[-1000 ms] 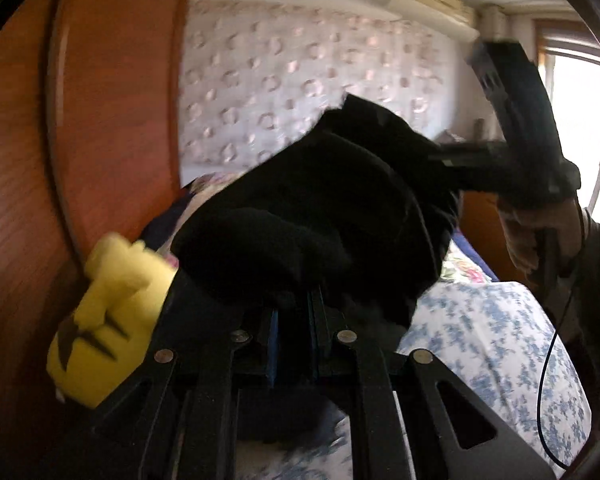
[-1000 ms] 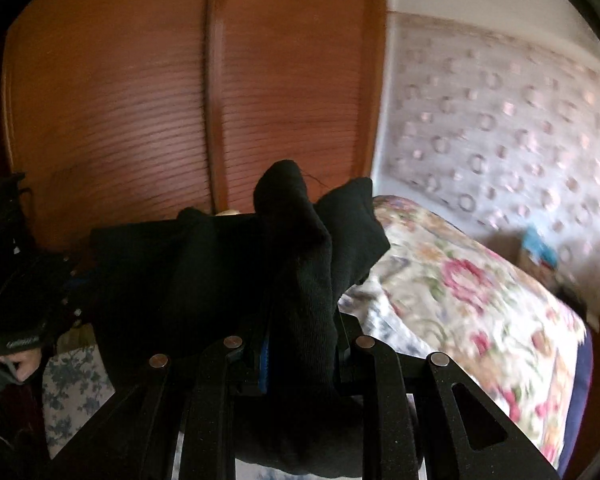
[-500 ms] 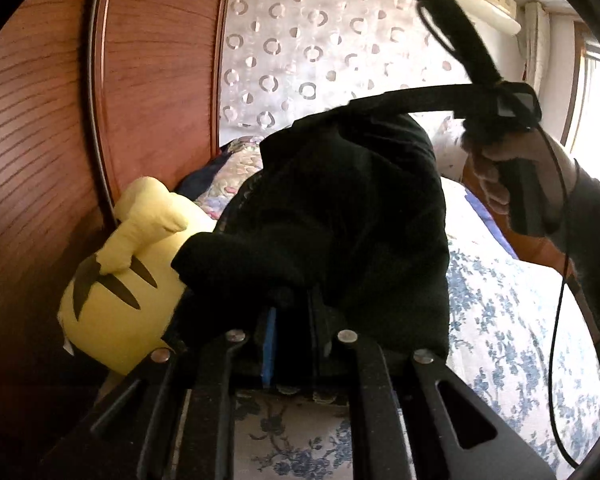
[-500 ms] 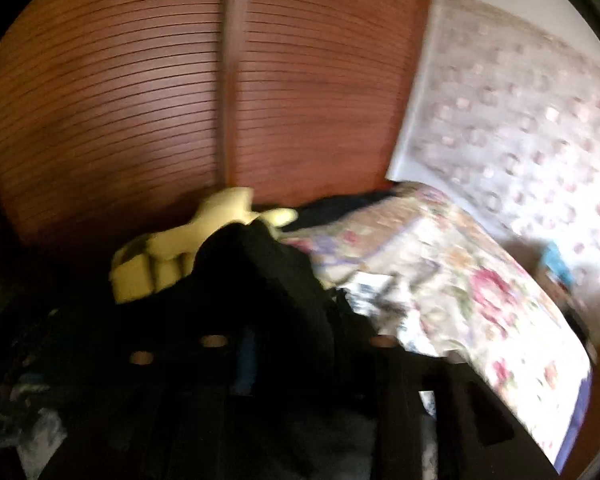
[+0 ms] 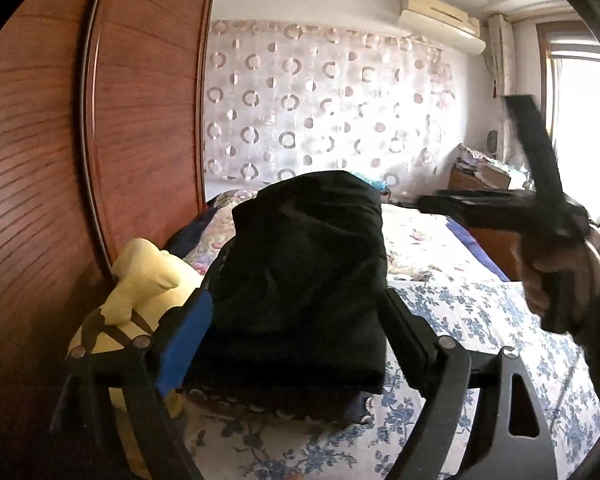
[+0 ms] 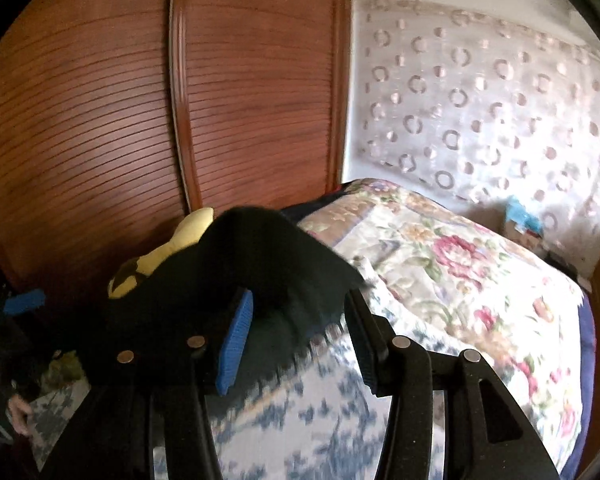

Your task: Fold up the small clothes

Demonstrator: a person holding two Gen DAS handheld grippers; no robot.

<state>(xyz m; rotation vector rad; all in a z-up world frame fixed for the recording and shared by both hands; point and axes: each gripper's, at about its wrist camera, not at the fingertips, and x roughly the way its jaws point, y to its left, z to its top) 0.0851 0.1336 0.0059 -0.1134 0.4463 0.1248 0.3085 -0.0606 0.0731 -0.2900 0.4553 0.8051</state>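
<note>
Left wrist view shows my left gripper (image 5: 296,332) now spread wide, the black garment (image 5: 308,264) lying loose between its fingers at frame centre on the floral bedspread (image 5: 480,320); half a second ago both grippers pinched it. My right gripper (image 6: 296,340) is likewise parted, holding nothing. I judge this fold released and set down beside the yellow plush toy (image 5: 140,280).

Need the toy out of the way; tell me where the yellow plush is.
The yellow plush lies at the bed's left edge against the wooden wardrobe, just left of the black garment.
</note>
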